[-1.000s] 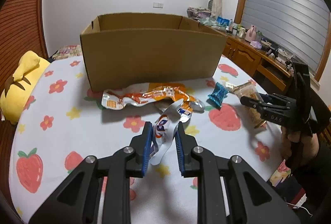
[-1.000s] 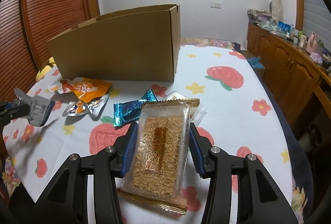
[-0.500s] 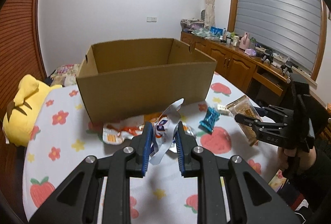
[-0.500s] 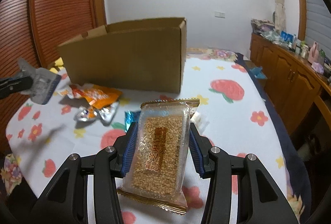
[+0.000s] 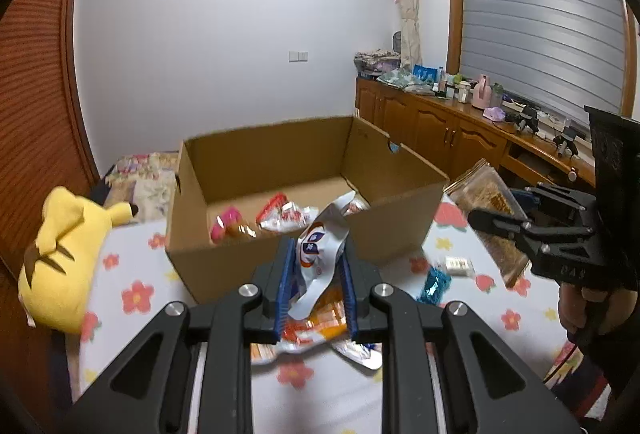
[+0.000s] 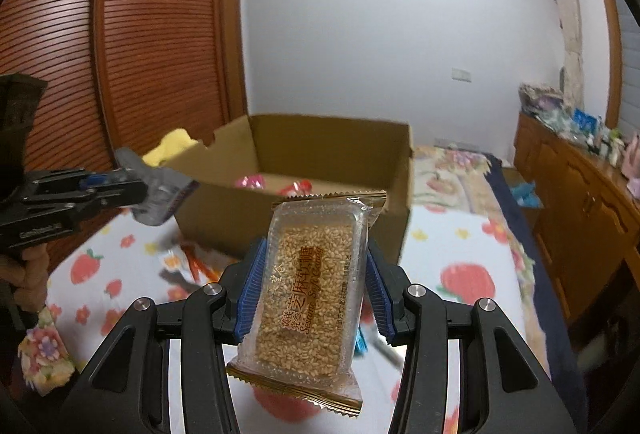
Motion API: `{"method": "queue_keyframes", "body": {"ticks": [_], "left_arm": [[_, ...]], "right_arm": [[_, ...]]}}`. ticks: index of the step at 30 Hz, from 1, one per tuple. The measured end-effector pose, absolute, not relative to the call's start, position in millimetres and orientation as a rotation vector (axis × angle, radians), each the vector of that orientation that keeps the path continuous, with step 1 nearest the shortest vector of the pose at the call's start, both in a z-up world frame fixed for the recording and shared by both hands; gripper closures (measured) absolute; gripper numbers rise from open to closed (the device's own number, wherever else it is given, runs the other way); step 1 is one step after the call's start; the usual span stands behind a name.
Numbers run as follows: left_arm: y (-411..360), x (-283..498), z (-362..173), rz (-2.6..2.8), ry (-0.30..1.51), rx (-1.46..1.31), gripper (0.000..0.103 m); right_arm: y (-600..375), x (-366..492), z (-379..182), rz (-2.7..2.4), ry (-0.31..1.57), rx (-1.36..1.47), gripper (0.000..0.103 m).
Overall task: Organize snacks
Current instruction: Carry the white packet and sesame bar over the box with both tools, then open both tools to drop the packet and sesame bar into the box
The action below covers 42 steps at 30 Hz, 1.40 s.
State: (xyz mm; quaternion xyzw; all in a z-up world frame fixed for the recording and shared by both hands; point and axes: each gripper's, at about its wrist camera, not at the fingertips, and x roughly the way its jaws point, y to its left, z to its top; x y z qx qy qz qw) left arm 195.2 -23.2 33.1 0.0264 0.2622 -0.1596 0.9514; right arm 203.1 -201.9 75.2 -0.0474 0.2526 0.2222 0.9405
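Left gripper [image 5: 315,276] is clamped on a crinkled white snack wrapper [image 5: 320,254], held up just in front of the cardboard box [image 5: 304,169]. Right gripper [image 6: 314,288] is squeezing a clear sesame candy pack [image 6: 310,282], also lifted near the box's front. A few packets [image 5: 280,218] sit inside the box already, and orange wrappers [image 5: 316,326] lie on the tablecloth [image 5: 132,294] in front of it.

one cardboard box [image 5: 304,234], two tools, one yellow plush [image 5: 64,254], three packets inside the box.

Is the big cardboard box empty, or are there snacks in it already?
Not empty. The open cardboard box already has a pink snack and a red-and-white packet lying on its floor.
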Motion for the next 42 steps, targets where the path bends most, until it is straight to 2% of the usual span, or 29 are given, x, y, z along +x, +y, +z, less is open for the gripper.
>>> {"method": "queue_keyframes", "body": {"ticks": [7,18,42], "left_arm": [[-23.2,228.7,48.1,-0.32,0.517,0.075,0.083],[-20.0,278.1,38.0,-0.315,0.551,0.074,0.083],[-26.3,302.6,15.6,-0.308,0.609,0.081,0.083]], "right_arm": [[-186.3,233.0,88.8,0.491,0.498,-0.106,0.055],[-172.3,290.7,98.9,0.494,0.492,-0.101,0.055],[-153.0,344.5,53.0,0.487,0.709,-0.129,0.056]]}}
